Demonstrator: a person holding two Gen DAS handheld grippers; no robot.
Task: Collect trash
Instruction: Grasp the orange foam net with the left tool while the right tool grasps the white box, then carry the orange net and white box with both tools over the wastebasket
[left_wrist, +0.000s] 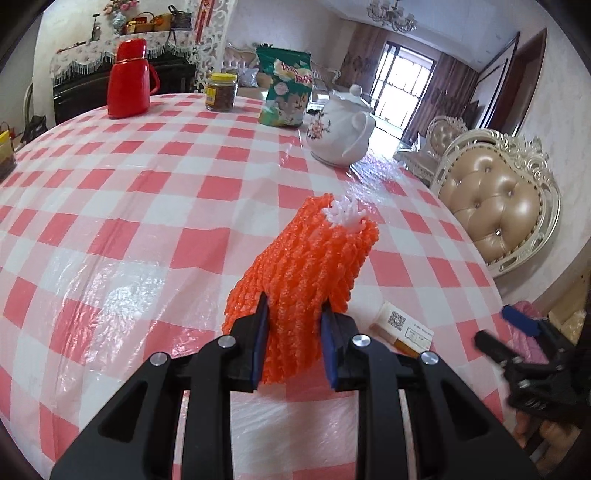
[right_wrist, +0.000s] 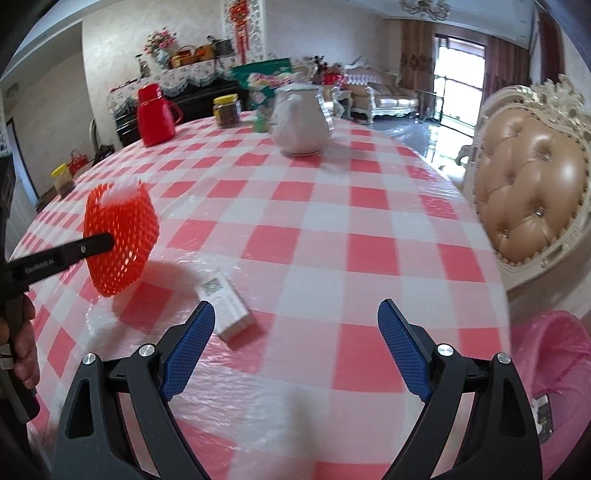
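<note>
a round table (right_wrist: 332, 229) in a pink-and-white checked plastic cloth, in an ornate sitting room with tufted chairs. the left gripper (left_wrist: 293, 332) clamps an orange foam net (left_wrist: 306, 273), lifted above the cloth. the right gripper (right_wrist: 295, 350) gapes wide, empty, near a small white box (right_wrist: 225, 306) bearing a qr code. a pink bin (right_wrist: 554, 373) sits beside the table.

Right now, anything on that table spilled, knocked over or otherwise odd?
Nothing spilled. Only a small white carton lies flat on the checked tablecloth, stray; the left gripper already holds the orange foam net.
</note>
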